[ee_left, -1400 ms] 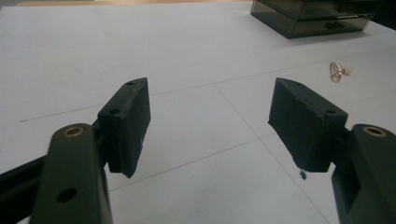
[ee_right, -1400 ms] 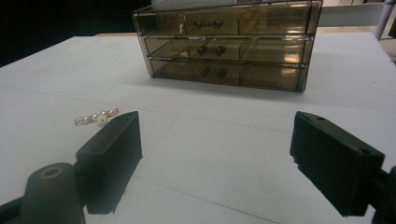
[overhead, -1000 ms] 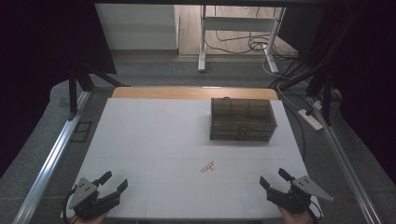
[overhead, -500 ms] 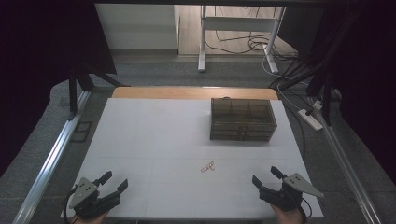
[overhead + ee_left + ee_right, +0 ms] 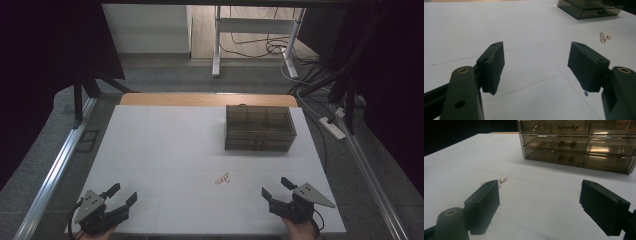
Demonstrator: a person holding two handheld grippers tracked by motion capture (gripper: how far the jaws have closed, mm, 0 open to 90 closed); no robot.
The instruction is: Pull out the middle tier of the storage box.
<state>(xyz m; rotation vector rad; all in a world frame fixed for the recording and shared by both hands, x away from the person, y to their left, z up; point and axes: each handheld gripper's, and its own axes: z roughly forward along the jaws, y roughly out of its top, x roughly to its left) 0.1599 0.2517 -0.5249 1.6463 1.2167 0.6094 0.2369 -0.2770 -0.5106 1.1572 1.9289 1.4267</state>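
We hold both grippers open and empty, and the small gold earring (image 5: 222, 178) lies ahead and to the left of our right gripper (image 5: 280, 190) — clearly nearer it than our left gripper (image 5: 121, 194) — its long axis slanting toward the drawer organizer (image 5: 259, 128).

I see a white table (image 5: 165, 150) with a wooden strip along its far edge. On it sit a smoky clear drawer box (image 5: 259, 128) and, well apart nearer me, a small earring (image 5: 222, 178).

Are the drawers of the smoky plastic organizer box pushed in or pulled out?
Pushed in: the drawer fronts of the organizer box sit flush, handles aligned, none protruding.
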